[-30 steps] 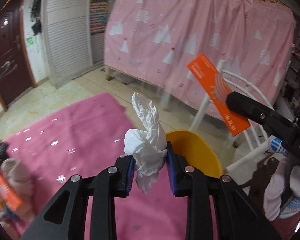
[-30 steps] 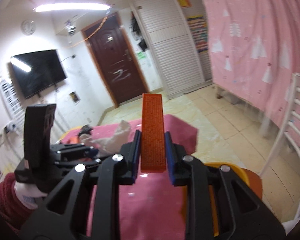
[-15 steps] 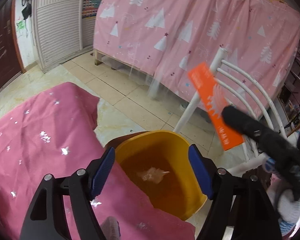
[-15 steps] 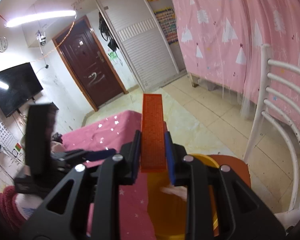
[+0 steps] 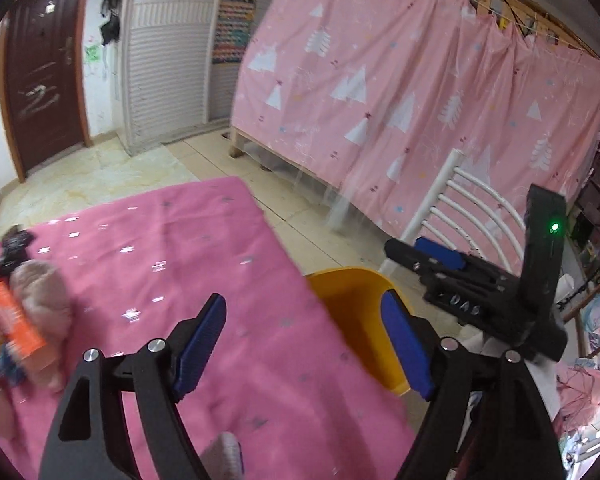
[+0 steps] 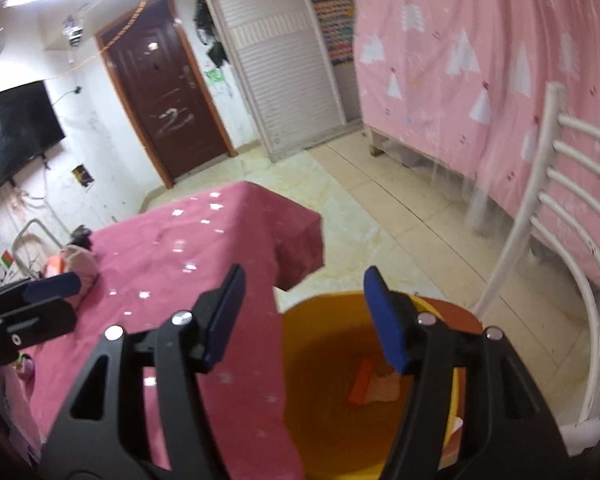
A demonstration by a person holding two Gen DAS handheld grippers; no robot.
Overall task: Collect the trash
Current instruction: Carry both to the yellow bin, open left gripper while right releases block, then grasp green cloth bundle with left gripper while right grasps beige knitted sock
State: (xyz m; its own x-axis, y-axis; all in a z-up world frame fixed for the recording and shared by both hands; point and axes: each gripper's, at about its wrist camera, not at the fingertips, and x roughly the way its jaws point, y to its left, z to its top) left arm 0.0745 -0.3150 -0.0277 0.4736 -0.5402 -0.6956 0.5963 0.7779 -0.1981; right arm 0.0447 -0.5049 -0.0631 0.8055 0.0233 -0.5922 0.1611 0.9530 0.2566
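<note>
Nearest the right wrist lens, the right gripper (image 6: 304, 316) stands released with nothing between its blue pads; its jaws have just been opening, directly above the yellow bin (image 6: 332, 344). Inside the bin, lower centre-right of that frame, lie an orange card (image 6: 360, 384) and a pale crumpled tissue (image 6: 384, 388), so both pieces appear deposited. The left gripper (image 5: 304, 348) is likewise released and empty, its jaws having just been opening, and it hangs over the pink tablecloth (image 5: 172, 248) with the bin's rim at lower right. Judgement: the drop looks complete; the sound course is to keep both jaws wide, lift clear of the rim without knocking the bin, and turn toward the remaining clutter. That clutter, an orange packet (image 5: 14, 320) among pinkish and dark items, sits at the left edge of the left wrist view, where it shows best; the right view gives only a small glimpse. Only the right view shows the bin's contents. Farther back stand a white chair (image 6: 556, 208), pink curtain (image 5: 400, 92) and brown door (image 6: 164, 92).
</note>
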